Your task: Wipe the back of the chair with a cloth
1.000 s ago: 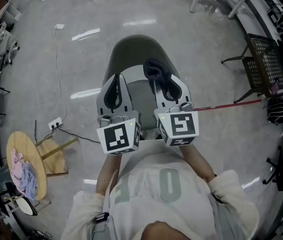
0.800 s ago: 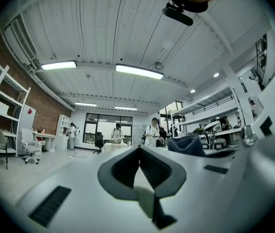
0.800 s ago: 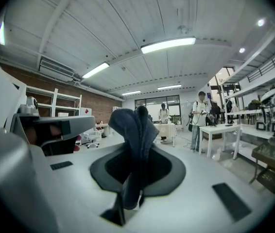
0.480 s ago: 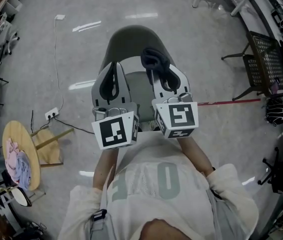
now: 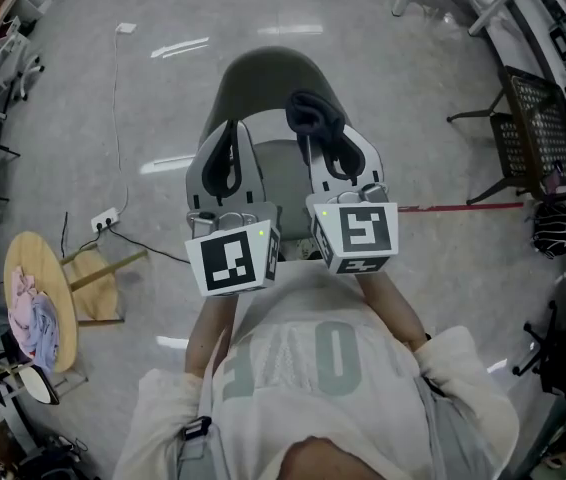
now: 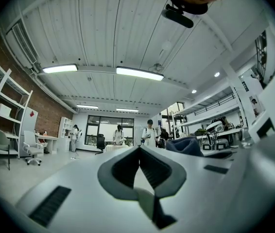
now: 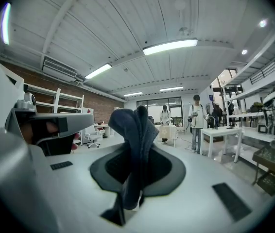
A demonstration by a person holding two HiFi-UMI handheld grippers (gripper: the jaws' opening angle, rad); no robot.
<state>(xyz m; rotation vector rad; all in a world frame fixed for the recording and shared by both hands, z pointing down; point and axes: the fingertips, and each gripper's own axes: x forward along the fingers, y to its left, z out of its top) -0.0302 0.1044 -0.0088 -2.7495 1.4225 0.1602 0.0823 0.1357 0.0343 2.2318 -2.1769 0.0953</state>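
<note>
The grey chair (image 5: 263,88) stands on the pale floor (image 5: 163,118) straight ahead of the person, and both grippers are held up over it, side by side and close together. The right gripper (image 5: 319,144), over the chair's right half, has its jaws pinching a dark blue cloth (image 5: 313,116). In the right gripper view the cloth (image 7: 133,125) is clamped between the dark pads (image 7: 159,166) and its bunched upper end stands up beyond the jaw tips. The left gripper (image 5: 229,144), over the chair's left half, has its jaws pressed together with nothing between them; in the left gripper view the two pads (image 6: 128,166) meet in a thin line. The cloth shows there too, as a dark lump (image 6: 183,145) to the right. Both gripper views look out over the room and up at the ceiling lights, so neither shows the chair. Well to the left of the chair, a small round wooden desk (image 5: 23,268) carries a heap of pink and blue cloths (image 5: 35,323).
</note>
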